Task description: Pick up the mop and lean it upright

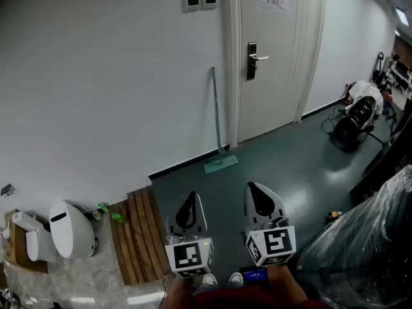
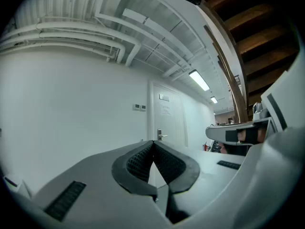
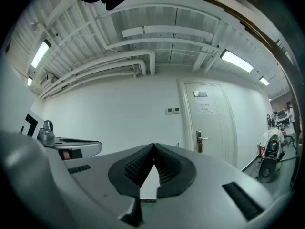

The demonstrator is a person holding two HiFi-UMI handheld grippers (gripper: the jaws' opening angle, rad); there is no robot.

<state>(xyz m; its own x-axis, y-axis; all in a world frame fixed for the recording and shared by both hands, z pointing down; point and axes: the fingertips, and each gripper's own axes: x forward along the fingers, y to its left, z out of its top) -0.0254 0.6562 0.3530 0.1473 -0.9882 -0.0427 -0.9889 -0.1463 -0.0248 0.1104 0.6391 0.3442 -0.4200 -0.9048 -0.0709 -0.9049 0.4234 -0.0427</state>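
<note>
Two grippers sit side by side at the bottom centre of the head view. The left gripper and the right gripper each have their fingers pressed together at the tips, holding nothing. The mop stands upright against the wall just left of the door, mid-frame, with its head on the green floor. A slatted wooden board lies at lower left beside a white rounded object. Plastic-wrapped bulk fills the lower right.

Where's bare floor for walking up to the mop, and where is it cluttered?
Free: the dark floor between the mop at the wall, the wooden slats on the left and the door. Crowded: the right side, with a plastic-wrapped bundle and black equipment.
</note>
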